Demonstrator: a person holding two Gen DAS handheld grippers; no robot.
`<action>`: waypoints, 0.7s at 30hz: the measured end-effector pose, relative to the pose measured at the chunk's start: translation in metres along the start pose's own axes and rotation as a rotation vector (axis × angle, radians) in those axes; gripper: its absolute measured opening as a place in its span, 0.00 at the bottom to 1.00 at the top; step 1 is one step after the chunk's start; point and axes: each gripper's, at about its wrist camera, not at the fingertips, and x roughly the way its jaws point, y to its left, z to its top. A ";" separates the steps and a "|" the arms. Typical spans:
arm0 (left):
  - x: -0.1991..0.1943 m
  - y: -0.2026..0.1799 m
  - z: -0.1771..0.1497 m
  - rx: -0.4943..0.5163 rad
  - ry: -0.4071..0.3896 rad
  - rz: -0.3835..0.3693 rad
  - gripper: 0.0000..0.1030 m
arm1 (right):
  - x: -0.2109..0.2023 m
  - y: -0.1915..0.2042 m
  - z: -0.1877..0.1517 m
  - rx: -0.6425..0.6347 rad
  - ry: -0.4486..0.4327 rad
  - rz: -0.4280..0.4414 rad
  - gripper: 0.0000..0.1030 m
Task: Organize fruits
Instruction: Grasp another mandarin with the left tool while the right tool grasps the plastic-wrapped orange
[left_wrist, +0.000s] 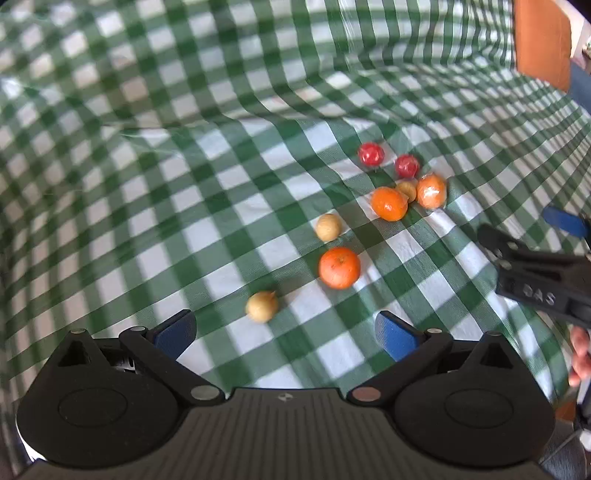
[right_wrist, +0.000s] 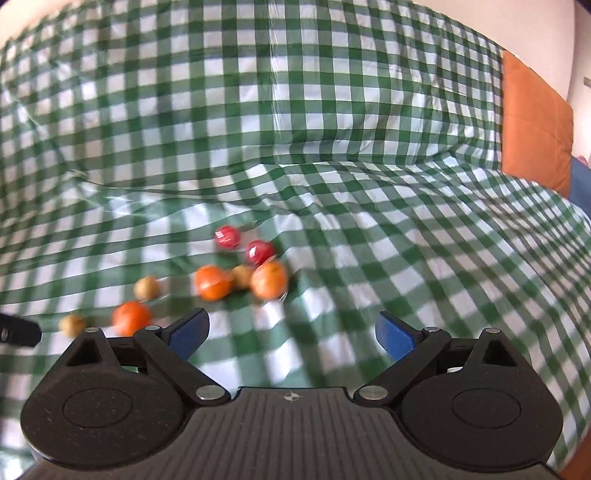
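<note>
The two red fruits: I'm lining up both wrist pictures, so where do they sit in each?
Left wrist view: the two red fruits lie right of centre, at the far end of the fruit cluster.
Right wrist view: the same pair lie left of centre, again at the far end.
Shared landmark: the small tan fruit wedged between two oranges just below them.

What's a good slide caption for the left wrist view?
Open left gripper above eight scattered fruits on a green checked cloth, nearest a tan fruit.
</note>
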 end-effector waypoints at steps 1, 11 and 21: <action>0.011 -0.003 0.005 0.002 0.013 -0.008 1.00 | 0.014 -0.002 0.002 -0.009 0.005 0.002 0.94; 0.066 -0.009 0.035 0.010 0.042 -0.021 1.00 | 0.093 0.003 0.006 -0.075 0.038 0.055 0.77; 0.076 -0.004 0.039 0.000 0.076 -0.098 1.00 | 0.113 0.012 0.005 -0.145 0.037 0.060 0.56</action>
